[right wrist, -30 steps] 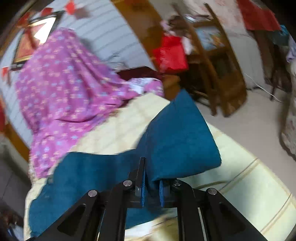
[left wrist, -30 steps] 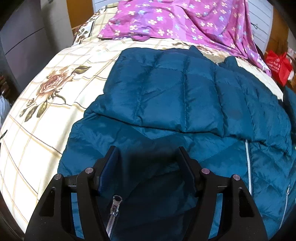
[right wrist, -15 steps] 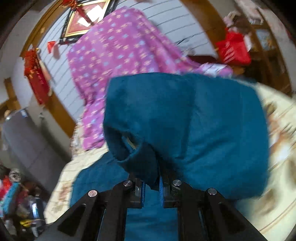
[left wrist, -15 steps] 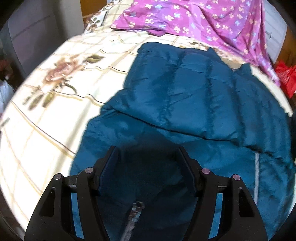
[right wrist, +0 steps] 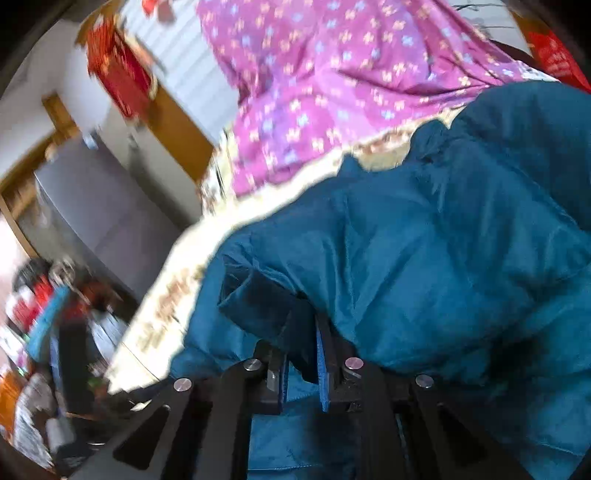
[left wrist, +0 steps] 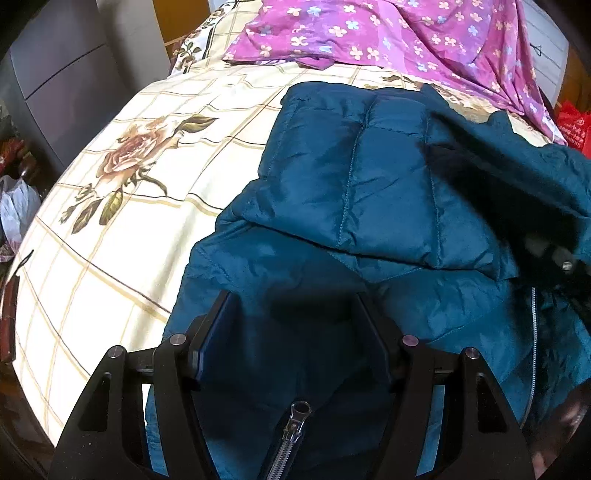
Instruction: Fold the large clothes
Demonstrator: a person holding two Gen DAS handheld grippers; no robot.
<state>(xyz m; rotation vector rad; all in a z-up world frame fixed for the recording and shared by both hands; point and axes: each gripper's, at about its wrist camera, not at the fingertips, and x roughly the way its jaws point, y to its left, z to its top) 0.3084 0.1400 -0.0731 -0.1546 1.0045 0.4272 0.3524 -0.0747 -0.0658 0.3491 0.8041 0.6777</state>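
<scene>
A teal quilted puffer jacket [left wrist: 369, 192] lies on the bed with its left sleeve folded across the body. My left gripper [left wrist: 293, 314] is open and empty, hovering just above the jacket's lower front near the zipper pull [left wrist: 297, 421]. My right gripper [right wrist: 301, 336] is shut on the cuff of the other teal sleeve [right wrist: 424, 258] and holds it up over the jacket. That sleeve and the right gripper show at the right edge of the left wrist view [left wrist: 532, 192].
The bed has a cream checked sheet with rose prints [left wrist: 133, 155]. A purple flowered cloth [left wrist: 388, 33] lies at its far end. A grey cabinet [left wrist: 62, 85] stands left of the bed, with clutter [right wrist: 48, 332] on the floor. A red bag [left wrist: 574, 125] is at far right.
My right gripper has swung the held sleeve from the bed's right side across over the jacket. The sleeve now enters the left wrist view. My left gripper has shifted slightly and stays open.
</scene>
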